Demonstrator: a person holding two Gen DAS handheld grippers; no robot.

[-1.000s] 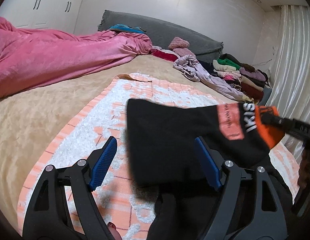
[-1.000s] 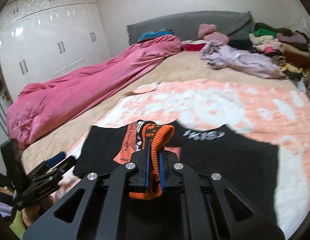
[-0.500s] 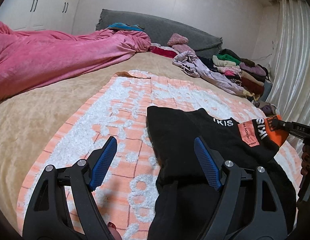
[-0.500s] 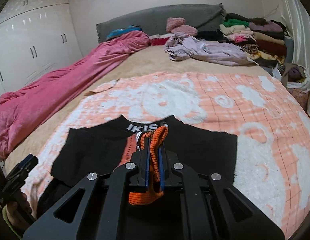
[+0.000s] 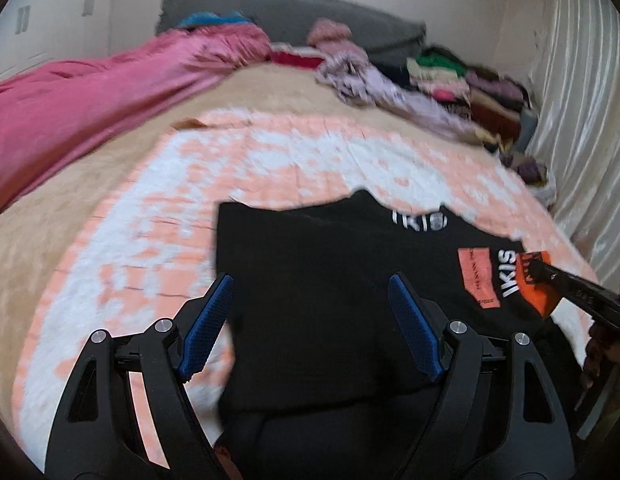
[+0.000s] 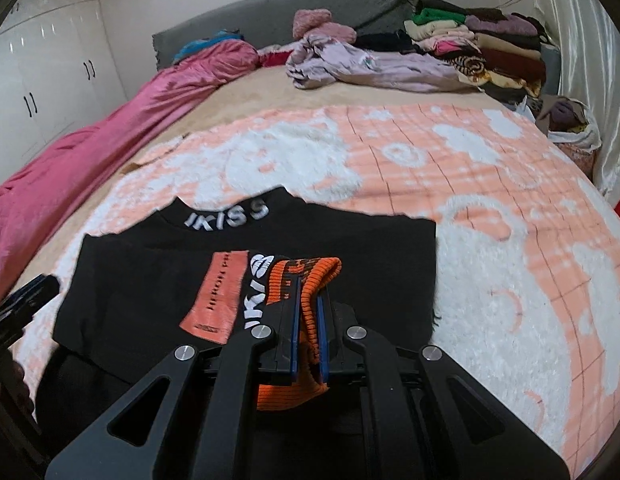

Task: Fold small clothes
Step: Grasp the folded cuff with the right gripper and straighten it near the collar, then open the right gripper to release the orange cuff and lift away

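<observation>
The black top (image 6: pixel 246 264) lies spread on the orange-and-white blanket (image 6: pixel 490 200) on the bed (image 6: pixel 246 92), its collar, lettered IKISS, toward the headboard (image 6: pixel 270 12). One sleeve is folded across the body, showing a salmon patch (image 6: pixel 216 294) and an orange ribbed cuff (image 6: pixel 310 280).

My right fingers (image 6: pixel 308 312) are pressed tight on that cuff, which bunches between the blue pads and hangs out behind them. My left fingers (image 5: pixel 310 320) stand wide apart over the top's other side, one pad at its edge above the blanket and one above the black cloth, gripping nothing.

A pink quilt (image 6: pixel 110 128) runs along the bed's far side. By the headboard lie a crumpled lilac garment (image 6: pixel 370 66) and a stack of folded clothes (image 6: pixel 490 48). That view of my left fingers is blurred.
</observation>
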